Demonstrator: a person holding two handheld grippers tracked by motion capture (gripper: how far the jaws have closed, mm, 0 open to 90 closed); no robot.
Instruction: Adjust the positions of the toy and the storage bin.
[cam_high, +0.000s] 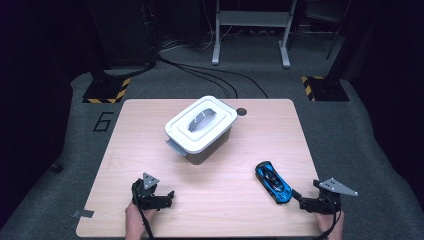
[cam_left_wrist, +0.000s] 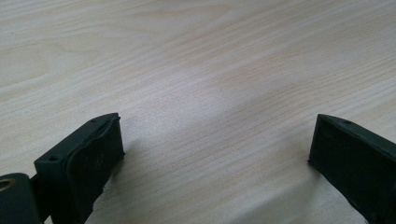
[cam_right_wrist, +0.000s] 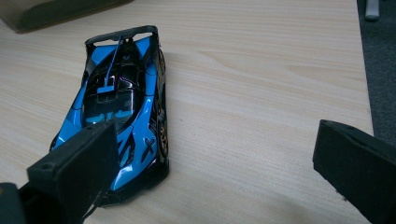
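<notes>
The high view looks forward and down from above the person's side, taking in the whole table and the dark floor beyond it. The left gripper view sits low and very close over bare tabletop, facing along its own jaws. The right gripper view is equally low and close, facing across the table's near right part toward the blue toy car, which the high view shares. A box corner appears at its far edge.
</notes>
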